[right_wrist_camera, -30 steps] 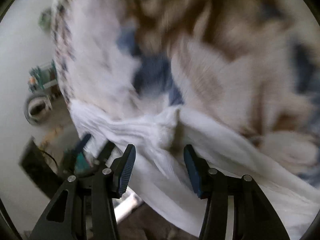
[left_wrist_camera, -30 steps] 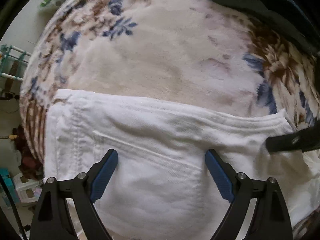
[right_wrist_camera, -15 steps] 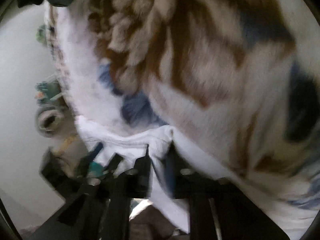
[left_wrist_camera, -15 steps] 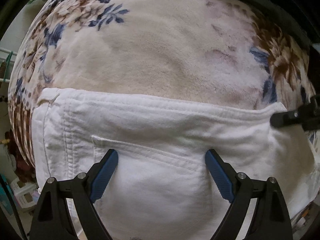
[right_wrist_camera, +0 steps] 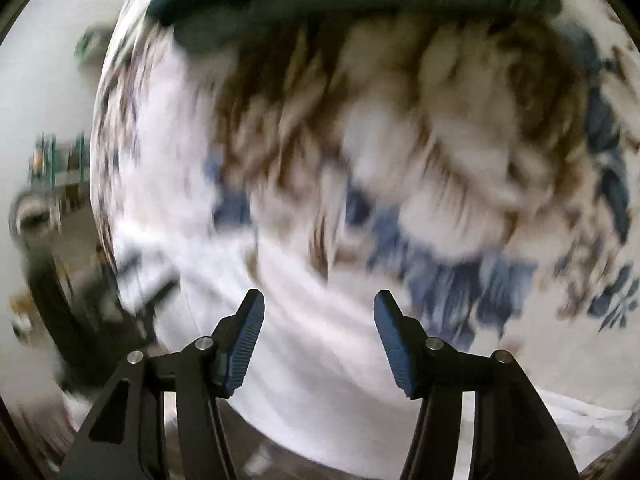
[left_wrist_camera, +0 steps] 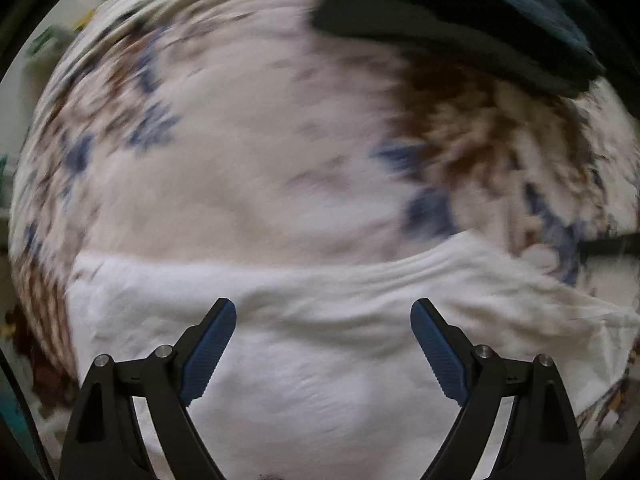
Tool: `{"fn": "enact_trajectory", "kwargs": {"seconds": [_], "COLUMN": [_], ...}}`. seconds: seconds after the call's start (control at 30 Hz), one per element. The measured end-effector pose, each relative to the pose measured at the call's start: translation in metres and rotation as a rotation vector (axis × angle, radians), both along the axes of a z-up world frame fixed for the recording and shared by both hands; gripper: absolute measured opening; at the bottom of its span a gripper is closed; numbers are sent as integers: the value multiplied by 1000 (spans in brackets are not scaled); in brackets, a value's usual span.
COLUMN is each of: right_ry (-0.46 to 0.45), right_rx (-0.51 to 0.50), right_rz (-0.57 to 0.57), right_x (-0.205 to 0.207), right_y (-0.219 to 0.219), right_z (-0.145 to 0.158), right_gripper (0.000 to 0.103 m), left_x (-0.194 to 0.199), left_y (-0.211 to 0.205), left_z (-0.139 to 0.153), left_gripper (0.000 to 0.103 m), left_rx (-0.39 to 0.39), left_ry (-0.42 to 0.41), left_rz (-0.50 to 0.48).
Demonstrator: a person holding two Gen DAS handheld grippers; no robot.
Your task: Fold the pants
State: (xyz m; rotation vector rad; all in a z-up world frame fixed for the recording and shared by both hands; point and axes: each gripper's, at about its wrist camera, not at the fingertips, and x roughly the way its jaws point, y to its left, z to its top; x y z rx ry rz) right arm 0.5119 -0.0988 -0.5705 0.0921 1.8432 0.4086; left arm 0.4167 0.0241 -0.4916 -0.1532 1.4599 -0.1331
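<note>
The pants (left_wrist_camera: 320, 360) lie on the blanket (left_wrist_camera: 248, 152) along its near edge, reaching toward the near left corner. A dark garment (left_wrist_camera: 460, 20) lies on the blanket at the far edge, toward the right, well apart from the pants

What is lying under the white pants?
The white pants lie on a floral blanket, which shows around them. Whatever is beneath the blanket or directly under the pants is covered.

Nothing readable is showing in either wrist view; motion blur is smearing both, and no lettering or numbers appear.
</note>
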Motion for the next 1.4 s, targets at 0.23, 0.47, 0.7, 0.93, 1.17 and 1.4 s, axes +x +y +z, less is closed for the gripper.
{"fn": "enact_trajectory", "kwargs": {"seconds": [0.23,0.47,0.7,0.93,1.17,1.4], "right_ry": [8,-40,-28,-66,-63,-52], "right_rx": [-102,-116,-118,-121,-306,-319], "right_rz": [313,77,-102,-109,196,111], "right_x": [-57,-51,-37,-27,-51,-52], "right_y": [1,-51,-97,-161,-193,-241], "right_z": [-29,-29,-31,17,33,8], "right_gripper": [54,2,2,43,49,3], "left_x": [34,34,36,37,27,34], "left_y": [-56,-51,-50,-53,-93,-75], "left_z": [-43,-46,-56,-33,-57,-85], "left_gripper": [93,99,103,103,103,103], "left_rx": [91,83,74,70,106,98], "left_ry": [39,33,45,12,-9,6], "left_rz": [-128,-95,-90,-105,-182,-141]}}
